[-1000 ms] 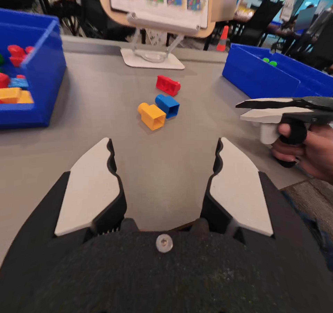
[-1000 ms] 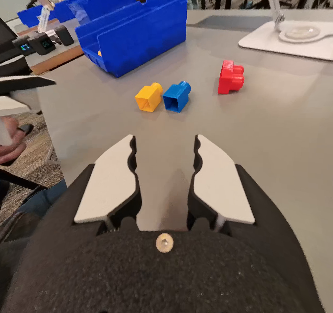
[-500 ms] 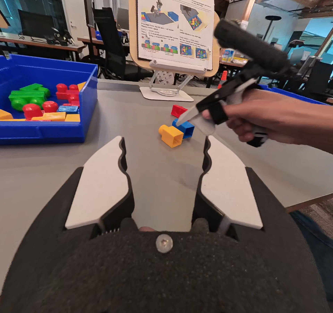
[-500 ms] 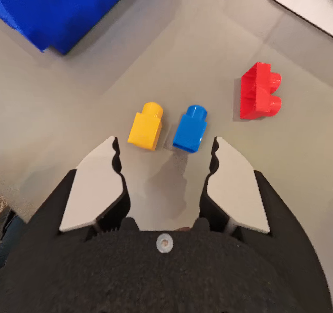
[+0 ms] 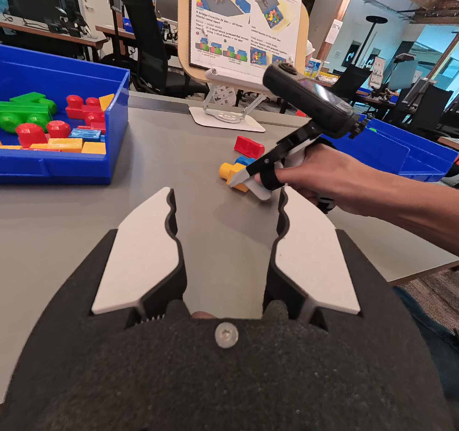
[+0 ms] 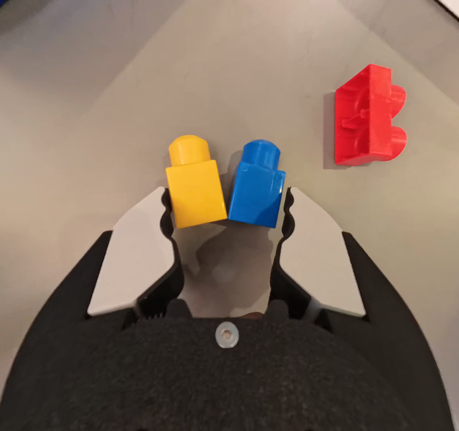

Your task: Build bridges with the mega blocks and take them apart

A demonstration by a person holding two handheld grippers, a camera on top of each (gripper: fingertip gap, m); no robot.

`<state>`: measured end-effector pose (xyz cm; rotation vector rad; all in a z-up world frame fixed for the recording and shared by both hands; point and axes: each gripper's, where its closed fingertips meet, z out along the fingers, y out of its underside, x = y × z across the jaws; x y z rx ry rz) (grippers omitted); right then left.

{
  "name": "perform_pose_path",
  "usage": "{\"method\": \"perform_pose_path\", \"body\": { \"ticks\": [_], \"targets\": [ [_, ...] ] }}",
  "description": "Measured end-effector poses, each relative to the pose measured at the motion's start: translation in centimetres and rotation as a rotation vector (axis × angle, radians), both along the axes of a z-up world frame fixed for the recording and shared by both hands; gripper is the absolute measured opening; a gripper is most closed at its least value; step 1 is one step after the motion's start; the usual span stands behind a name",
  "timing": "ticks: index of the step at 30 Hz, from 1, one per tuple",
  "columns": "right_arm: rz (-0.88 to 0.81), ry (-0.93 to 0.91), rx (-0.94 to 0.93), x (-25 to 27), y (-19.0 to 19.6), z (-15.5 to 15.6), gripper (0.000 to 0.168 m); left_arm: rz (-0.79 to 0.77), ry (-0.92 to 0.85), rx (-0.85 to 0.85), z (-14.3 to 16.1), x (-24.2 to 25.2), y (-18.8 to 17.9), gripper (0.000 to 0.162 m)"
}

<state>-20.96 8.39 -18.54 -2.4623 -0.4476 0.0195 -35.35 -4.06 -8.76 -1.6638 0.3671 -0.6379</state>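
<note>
Right gripper [image 6: 224, 190] is down over the two single-stud blocks, fingers spread wide with nothing gripped, one tip outside the yellow block [image 6: 196, 193] and the other outside the blue block [image 6: 257, 195]. Both blocks lie on their sides, studs pointing away from the gripper, their near corners touching or all but touching. Taking the yellow block as the marker: blue sits just beside it, and the red two-stud block [image 6: 367, 118] lies well apart beyond the blue one, also tipped on its side with its hollow underside showing. My read is that the wide spread is there to bracket the pair, or to settle on one of them; which, I can't tell. These look like the two piers and the span of a bridge not yet begun.

Left gripper [image 5: 226, 215] hangs back from the yellow block, fingers open and empty, above bare grey table [image 5: 173, 170]. Probably waiting its turn.

To one side of the yellow block, a blue bin [image 5: 116, 126] holds a heap of green, red, yellow and blue blocks; another blue bin [image 5: 387, 150] sits beyond the right gripper. Behind stands an instruction board [image 5: 246, 21] on a white stand. Around it, an office: dark chairs, desks, monitors.
</note>
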Motion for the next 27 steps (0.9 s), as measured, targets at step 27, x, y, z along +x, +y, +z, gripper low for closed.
{"method": "perform_pose_path", "body": {
  "ticks": [27],
  "targets": [
    [0.193,0.030,0.118,0.6,0.4,3.0,0.077,-0.064,-0.017,-0.085,-1.3,1.1,-0.1,0.077]
  ]
}}
